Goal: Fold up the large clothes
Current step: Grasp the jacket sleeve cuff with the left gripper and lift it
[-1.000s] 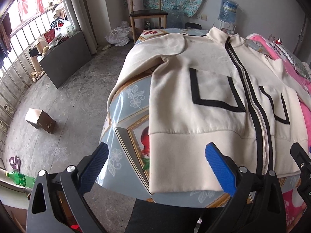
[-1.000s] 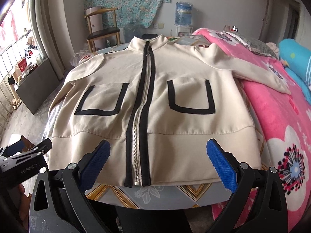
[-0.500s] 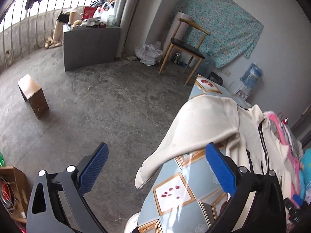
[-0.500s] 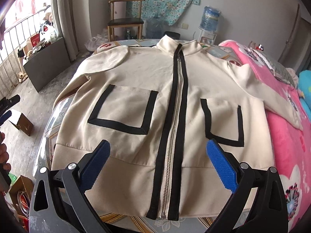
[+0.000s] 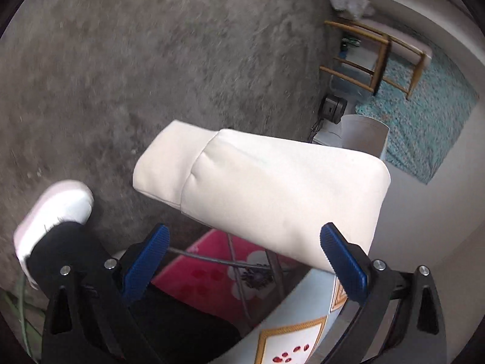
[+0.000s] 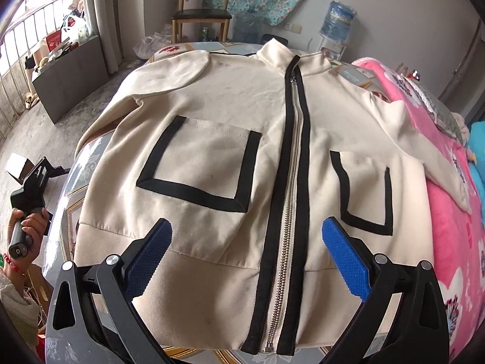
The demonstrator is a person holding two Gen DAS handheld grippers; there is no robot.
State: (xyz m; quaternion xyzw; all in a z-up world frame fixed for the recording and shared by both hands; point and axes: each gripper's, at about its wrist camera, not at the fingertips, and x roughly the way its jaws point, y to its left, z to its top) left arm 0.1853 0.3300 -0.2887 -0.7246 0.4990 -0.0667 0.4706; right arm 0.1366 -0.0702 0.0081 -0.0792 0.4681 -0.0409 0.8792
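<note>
A cream zip jacket (image 6: 242, 139) with black trim and two black-outlined pockets lies flat, front up, on the table (image 6: 65, 194). Its left sleeve (image 5: 260, 182) hangs over the table's left edge, cuff down toward the floor. My left gripper (image 5: 242, 261) is open, pointing down, just short of that hanging sleeve; the sleeve is not between the pads. It also shows in the right wrist view (image 6: 33, 182), held at the table's left side. My right gripper (image 6: 245, 254) is open above the jacket's hem near the zip, holding nothing.
A pink flowered bedcover (image 6: 454, 212) borders the table on the right. A wooden chair (image 6: 201, 9), a water bottle (image 6: 338, 19) and a grey cabinet (image 6: 69, 72) stand beyond. The person's white shoe (image 5: 51, 215) is on the concrete floor by the table edge.
My left gripper has swung off the jacket's hem to the table's left side and tipped down toward the hanging sleeve. My right gripper moved left and closer over the hem.
</note>
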